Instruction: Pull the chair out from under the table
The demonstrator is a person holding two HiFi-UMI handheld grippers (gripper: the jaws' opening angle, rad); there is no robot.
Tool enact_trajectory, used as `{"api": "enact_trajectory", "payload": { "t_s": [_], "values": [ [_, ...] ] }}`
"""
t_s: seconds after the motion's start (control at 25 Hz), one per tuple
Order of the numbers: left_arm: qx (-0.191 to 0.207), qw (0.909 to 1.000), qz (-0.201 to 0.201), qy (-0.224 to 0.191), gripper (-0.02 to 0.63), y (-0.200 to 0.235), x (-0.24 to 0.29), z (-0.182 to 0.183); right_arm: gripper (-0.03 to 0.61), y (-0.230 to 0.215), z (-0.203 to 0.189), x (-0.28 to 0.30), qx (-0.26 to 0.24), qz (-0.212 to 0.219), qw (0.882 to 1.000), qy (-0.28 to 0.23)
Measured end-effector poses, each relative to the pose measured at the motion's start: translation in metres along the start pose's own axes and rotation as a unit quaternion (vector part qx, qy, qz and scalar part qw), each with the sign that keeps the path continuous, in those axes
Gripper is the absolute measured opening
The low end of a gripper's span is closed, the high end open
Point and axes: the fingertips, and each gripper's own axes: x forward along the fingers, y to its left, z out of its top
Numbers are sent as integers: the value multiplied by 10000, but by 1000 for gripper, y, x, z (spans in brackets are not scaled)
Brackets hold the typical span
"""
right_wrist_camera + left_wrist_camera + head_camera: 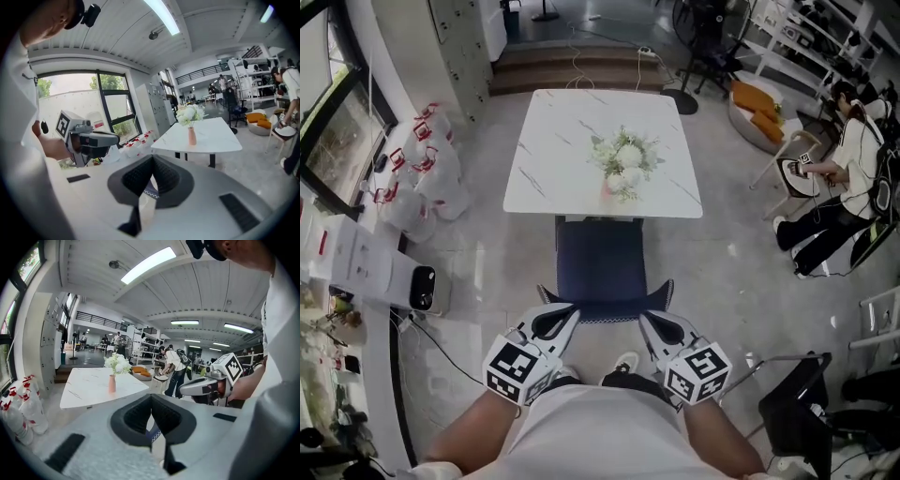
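While left gripper (571,312), right gripper (646,317) pinch backrest (605,307) | chair (600,258) front under table (546,150)

Left claw (570,315) and right claw (645,319) side by side, forearms forward, both pinched shut on chair back (605,307)

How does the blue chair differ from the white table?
The dark blue upholstered chair is narrower and darker than the white marble-topped table. The chair's seat is bare; the table carries a pink vase of white flowers. Both sit in line, the chair's front meeting the table's near edge.
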Motion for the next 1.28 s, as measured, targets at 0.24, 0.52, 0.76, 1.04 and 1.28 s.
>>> {"api": "enact_trajectory", "payload": {
  "t_s": [0.24, 0.52, 0.76, 1.04, 1.28],
  "values": [
    [14, 9998, -194, -56, 9, -2, -24, -9, 6, 12, -9, -13, 73, -356, 9993, -100],
    [-26, 9997, 62, -242, 9, 0, -31, 3, 6, 17, -2, -20, -31, -186, 9998, -82],
    [36, 9990, 203, -385, 9, -13, -18, 11, 8, 6, 9, -30, -285, -59, 9994, -188],
    [108, 9985, 347, -415, 9, -25, -11, 15, 8, -2, 10, -40, -403, 53, 9990, -169],
    [148, 9981, 448, -400, 9, -28, -10, 15, 23, -3, 11, -41, -436, 176, 9986, -236]
  ]
}}
